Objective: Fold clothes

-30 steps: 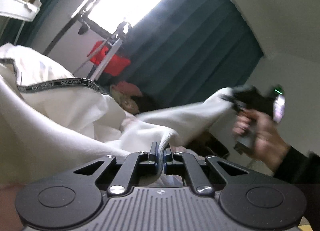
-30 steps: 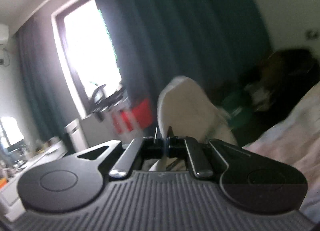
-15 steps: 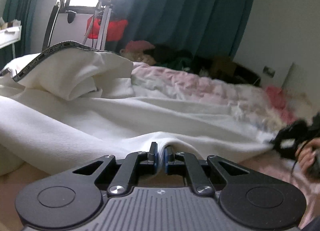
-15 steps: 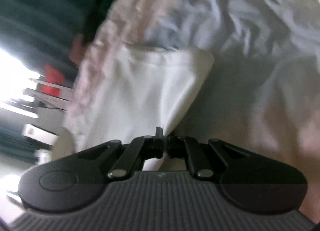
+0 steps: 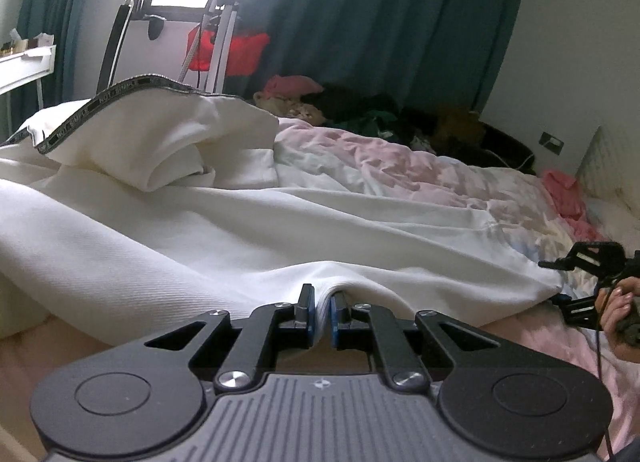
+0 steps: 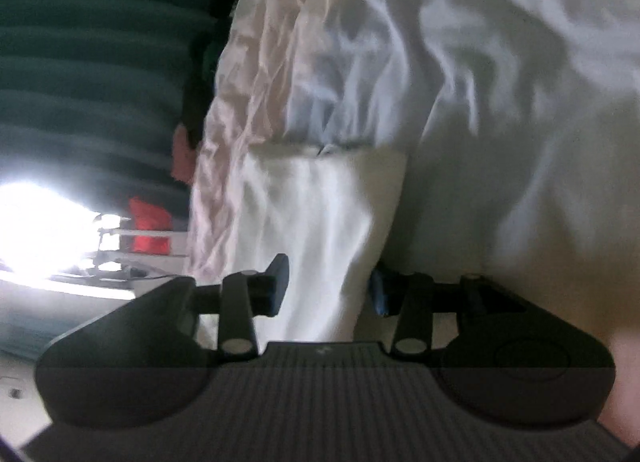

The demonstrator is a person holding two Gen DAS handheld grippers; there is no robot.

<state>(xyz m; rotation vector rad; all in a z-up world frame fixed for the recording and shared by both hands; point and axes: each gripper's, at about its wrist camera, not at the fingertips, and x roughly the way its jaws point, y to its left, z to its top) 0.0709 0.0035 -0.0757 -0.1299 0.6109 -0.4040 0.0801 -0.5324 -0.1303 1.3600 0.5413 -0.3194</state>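
A white garment (image 5: pixel 240 230) lies spread low over the bed, with a black lettered band (image 5: pixel 100 106) along its raised far-left edge. My left gripper (image 5: pixel 322 312) is shut on a fold of its near hem. My right gripper (image 6: pixel 328 290) has its jaws wide apart, and the garment's white cloth (image 6: pixel 316 230) runs loose between them. It also shows at the right edge of the left wrist view (image 5: pixel 576 282), held in a hand at the garment's corner.
The bed has a rumpled pink and white sheet (image 5: pixel 420 170). A pile of dark and pink clothes (image 5: pixel 360 102) lies at the far side before teal curtains (image 5: pixel 380 14). A stand with a red bag (image 5: pixel 228 46) is by the window. A white wall (image 5: pixel 580 62) is at right.
Both grippers came down from mid-air and laid the garment on the bed. The right gripper, shut on the cloth before, has opened. The left gripper stays shut.
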